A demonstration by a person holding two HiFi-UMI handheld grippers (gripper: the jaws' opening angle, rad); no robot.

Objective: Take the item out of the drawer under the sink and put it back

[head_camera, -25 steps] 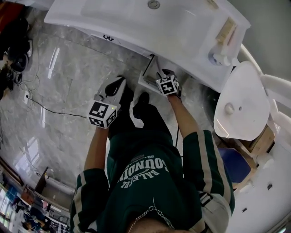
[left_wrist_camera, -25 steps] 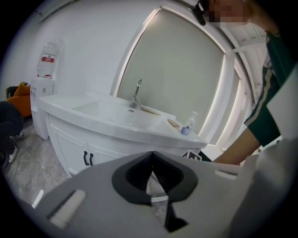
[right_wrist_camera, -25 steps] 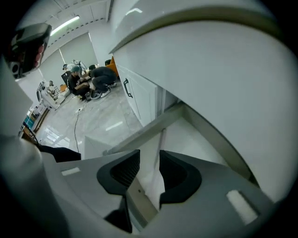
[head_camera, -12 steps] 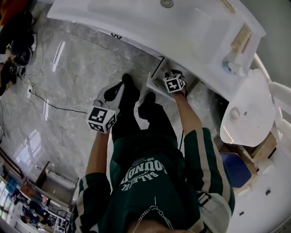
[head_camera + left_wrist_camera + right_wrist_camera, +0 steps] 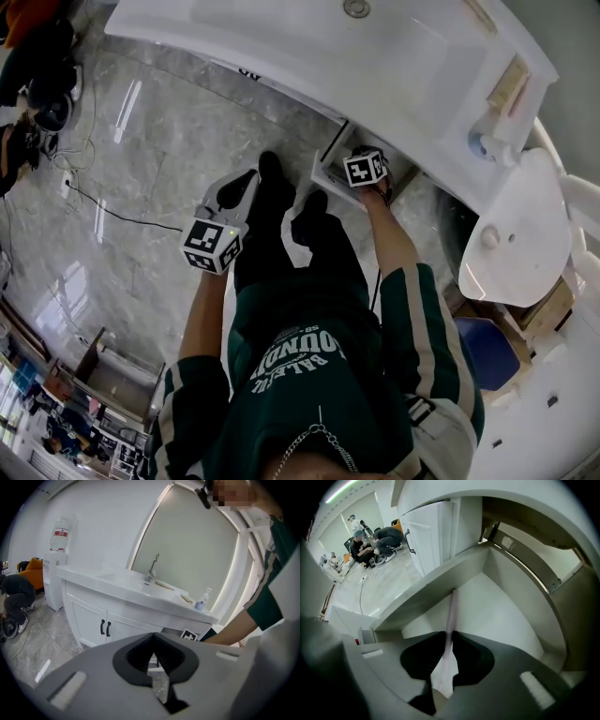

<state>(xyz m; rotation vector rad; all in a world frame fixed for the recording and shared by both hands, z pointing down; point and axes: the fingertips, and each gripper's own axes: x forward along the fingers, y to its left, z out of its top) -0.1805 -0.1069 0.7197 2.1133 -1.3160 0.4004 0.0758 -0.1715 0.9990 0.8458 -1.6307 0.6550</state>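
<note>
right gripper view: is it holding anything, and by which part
The right hand-held gripper, whose jaws have just been closing, pinches a thin pale pink stick by its near end, inside the drawer.

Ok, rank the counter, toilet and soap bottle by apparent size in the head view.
Largest to smallest:
1. counter, though the frame's top edge cuts it off
2. toilet
3. soap bottle, clearly the smallest

The left tongs (image 5: 153,638), closed and empty, point toward the white vanity (image 5: 86,613).
</note>
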